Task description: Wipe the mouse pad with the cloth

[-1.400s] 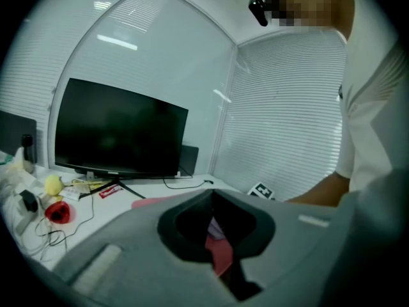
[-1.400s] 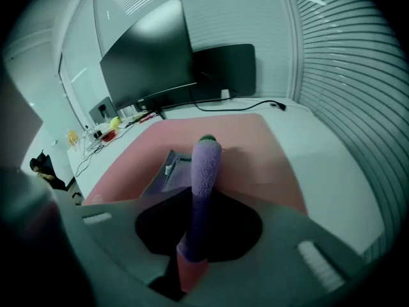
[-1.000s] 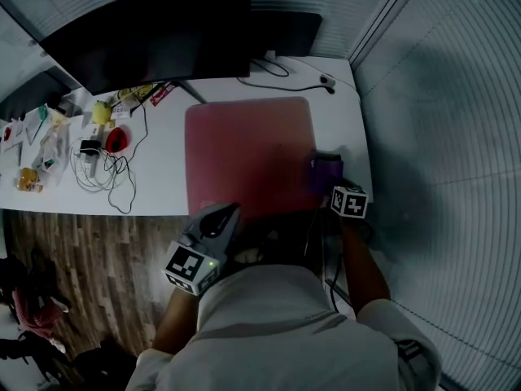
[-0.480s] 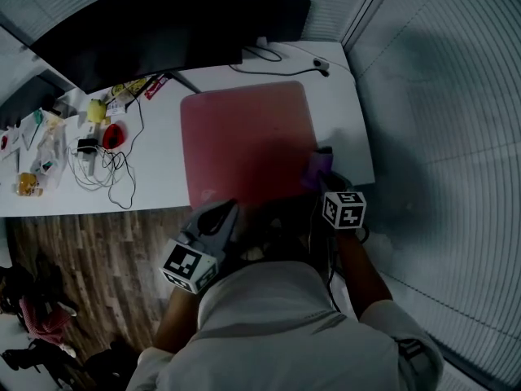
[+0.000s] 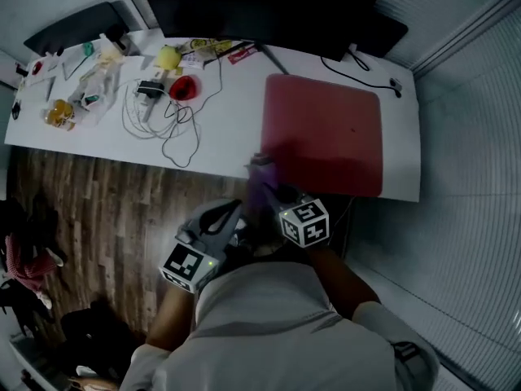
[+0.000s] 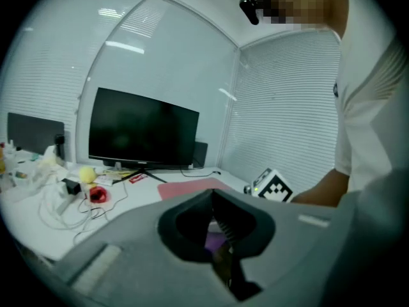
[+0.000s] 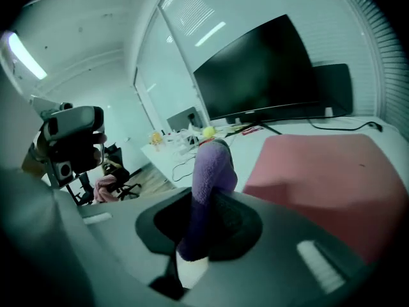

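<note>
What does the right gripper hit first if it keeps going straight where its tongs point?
Likely the white desk, just left of the mouse pad. The right gripper, tongs shut on the purple cloth, aims at the desk's near edge; depth is unclear, but the cloth would touch first.

We look down on a white desk (image 5: 220,137) with a wide dark monitor (image 5: 260,2) along its far edge. To the left, near the monitor, we see a yellow lump (image 5: 168,56) and, just nearer, a small red object (image 5: 185,86), with loose cables (image 5: 167,125) looping beside them. A black cable (image 5: 358,70) trails across the far right corner. The desk's left end holds clutter too small for us to name. Wood-plank floor (image 5: 98,210) shows on the near side, and slatted blinds (image 5: 472,137) line the right.
</note>
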The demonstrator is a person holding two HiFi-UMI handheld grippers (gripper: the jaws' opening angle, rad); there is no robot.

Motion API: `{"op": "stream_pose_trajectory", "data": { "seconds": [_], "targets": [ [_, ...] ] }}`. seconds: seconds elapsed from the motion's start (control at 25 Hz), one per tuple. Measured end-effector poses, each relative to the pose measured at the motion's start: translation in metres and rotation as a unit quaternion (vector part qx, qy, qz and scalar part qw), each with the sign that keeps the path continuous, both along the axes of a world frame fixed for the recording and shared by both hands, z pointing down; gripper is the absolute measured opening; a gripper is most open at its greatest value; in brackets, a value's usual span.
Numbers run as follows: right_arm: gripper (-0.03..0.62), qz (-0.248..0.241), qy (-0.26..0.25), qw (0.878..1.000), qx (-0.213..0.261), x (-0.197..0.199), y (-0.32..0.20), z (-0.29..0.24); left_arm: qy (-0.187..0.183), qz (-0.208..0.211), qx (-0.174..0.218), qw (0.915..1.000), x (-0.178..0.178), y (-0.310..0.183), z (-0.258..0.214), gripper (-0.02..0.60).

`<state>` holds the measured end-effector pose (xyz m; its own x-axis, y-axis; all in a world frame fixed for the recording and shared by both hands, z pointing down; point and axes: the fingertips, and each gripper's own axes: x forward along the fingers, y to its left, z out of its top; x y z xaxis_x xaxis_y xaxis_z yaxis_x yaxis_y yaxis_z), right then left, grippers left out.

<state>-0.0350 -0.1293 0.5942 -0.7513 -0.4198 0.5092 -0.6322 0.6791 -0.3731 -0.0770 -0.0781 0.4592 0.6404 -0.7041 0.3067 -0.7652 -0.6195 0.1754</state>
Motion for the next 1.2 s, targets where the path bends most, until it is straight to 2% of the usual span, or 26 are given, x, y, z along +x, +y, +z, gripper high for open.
{"op": "stream_pose_trajectory", "data": {
  "seconds": [0.12,0.24,0.36,0.44,0.6,0.76,0.96,1.2],
  "targets": [
    [0.054,-0.045,0.002,0.999,-0.003,-0.067,0.014,0.012,-0.009,-0.034,0.0,0.9994,-0.058,0.019,0.006,0.003],
    [0.055,-0.067,0.019,0.998,-0.007,-0.111,0.015,0.03,-0.007,-0.064,-0.001,0.9979,-0.098,0.033,0.009,0.003],
    [0.054,-0.066,0.053,0.996,-0.014,-0.128,0.01,0.053,0.006,-0.073,-0.005,0.9973,-0.115,0.042,0.013,0.003],
    [0.054,-0.053,0.075,0.996,-0.023,-0.121,0.004,0.068,0.013,-0.066,-0.006,0.9977,-0.115,0.042,0.016,0.003],
    [0.054,0.0,0.106,0.994,-0.037,-0.071,-0.012,0.083,0.024,-0.034,-0.005,0.9991,-0.098,0.03,0.019,0.003],
    [0.054,0.066,0.113,0.99,-0.051,-0.002,-0.019,0.087,0.022,0.006,-0.007,0.9997,-0.065,0.017,0.019,0.003],
    [0.054,0.135,0.115,0.982,-0.067,0.09,-0.028,0.094,0.021,0.04,-0.007,0.999,-0.005,-0.001,0.014,0.003],
    [0.054,0.183,0.123,0.973,-0.073,0.202,-0.036,0.099,0.024,0.073,-0.014,0.9969,0.083,-0.013,0.012,0.003]
  ]
}}
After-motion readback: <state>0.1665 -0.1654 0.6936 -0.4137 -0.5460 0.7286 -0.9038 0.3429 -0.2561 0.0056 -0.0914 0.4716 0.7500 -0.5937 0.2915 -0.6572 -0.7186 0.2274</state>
